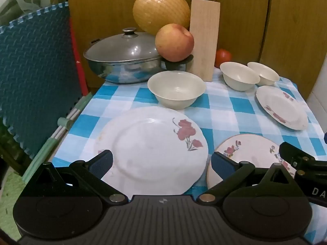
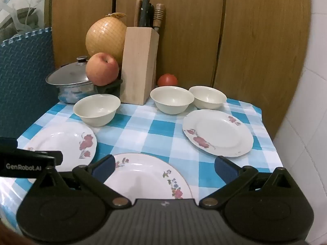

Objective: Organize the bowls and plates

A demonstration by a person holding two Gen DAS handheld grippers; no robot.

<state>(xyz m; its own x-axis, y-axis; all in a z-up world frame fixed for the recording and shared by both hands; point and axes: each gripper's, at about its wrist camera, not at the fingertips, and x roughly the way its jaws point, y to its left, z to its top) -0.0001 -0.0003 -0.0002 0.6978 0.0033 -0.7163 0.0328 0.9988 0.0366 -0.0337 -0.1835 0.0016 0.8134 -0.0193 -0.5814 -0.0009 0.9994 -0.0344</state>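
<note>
Three white floral plates lie on the blue-checked tablecloth (image 1: pixel 222 110): a left plate (image 1: pixel 151 147) (image 2: pixel 61 140), a front plate (image 1: pixel 251 153) (image 2: pixel 147 177) and a right plate (image 1: pixel 282 108) (image 2: pixel 218 132). Behind them stand three cream bowls: a left bowl (image 1: pixel 176 89) (image 2: pixel 97 109), a middle bowl (image 1: pixel 239 76) (image 2: pixel 172 100) and a right bowl (image 1: pixel 265 73) (image 2: pixel 208 97). My left gripper (image 1: pixel 161 163) hovers open over the left plate's near edge. My right gripper (image 2: pixel 164 167) hovers open over the front plate. Neither holds anything.
At the back stand a lidded steel pot (image 1: pixel 122 59), an apple (image 1: pixel 173 42), a netted melon (image 1: pixel 161 10), a wooden knife block (image 2: pixel 139 65) and a tomato (image 2: pixel 167 79). A teal foam mat (image 1: pixel 34 77) leans at the left. Wooden panels (image 2: pixel 255 40) close the back.
</note>
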